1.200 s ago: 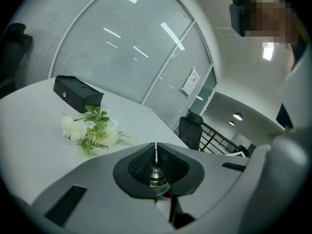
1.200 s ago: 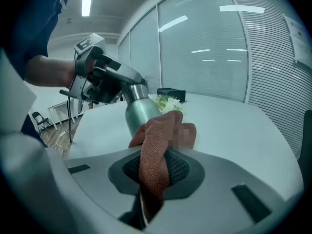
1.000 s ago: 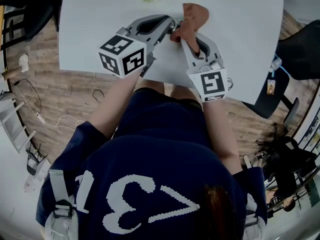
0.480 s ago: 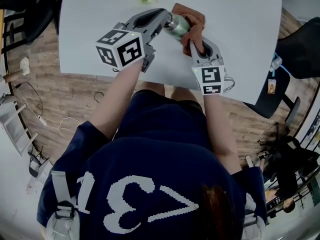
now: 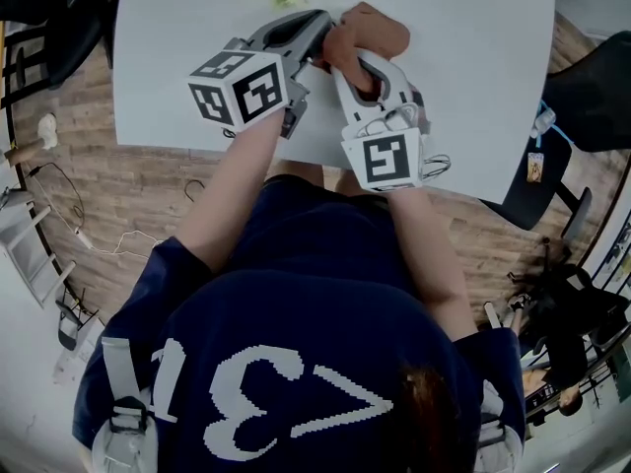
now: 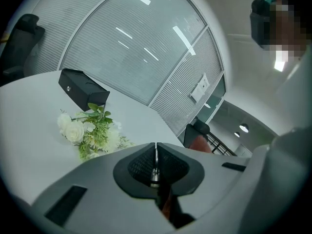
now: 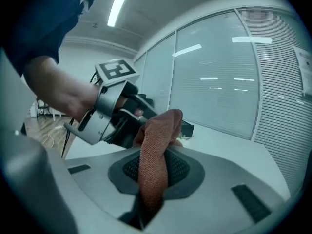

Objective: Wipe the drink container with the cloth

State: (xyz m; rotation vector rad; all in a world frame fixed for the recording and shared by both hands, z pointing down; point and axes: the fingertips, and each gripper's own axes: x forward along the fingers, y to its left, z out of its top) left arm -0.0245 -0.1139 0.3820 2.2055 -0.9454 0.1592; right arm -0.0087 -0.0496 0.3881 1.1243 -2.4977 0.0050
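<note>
— Two questions: where is the drink container (image 6: pixel 155 172), and how does it look?
— Nearly all of it is hidden. It is over the far part of the white surface (image 5: pixel 473 57), between the two tips, with the rust-brown cloth (image 5: pixel 380 33) bunched over it. Only a thin metal part shows, pinched in the left hand-held gripper (image 5: pixel 323 39), whose jaws are all but together.
— And the right hand-held gripper (image 5: pixel 350 65)?
— Its jaws are clamped on a fold of the cloth, a coarse weave that stands up between the pads and curls over. In its own view the left one and the person's hand (image 7: pixel 63 94) on it sit right behind that fold.
— What else is around?
— White flowers (image 6: pixel 87 130) with green leaves lie on the surface just beyond the tips, and a black box (image 6: pixel 83 89) lies farther back. A black chair (image 5: pixel 596 97) stands on the wood floor (image 5: pixel 148 185) off the surface's right edge.
</note>
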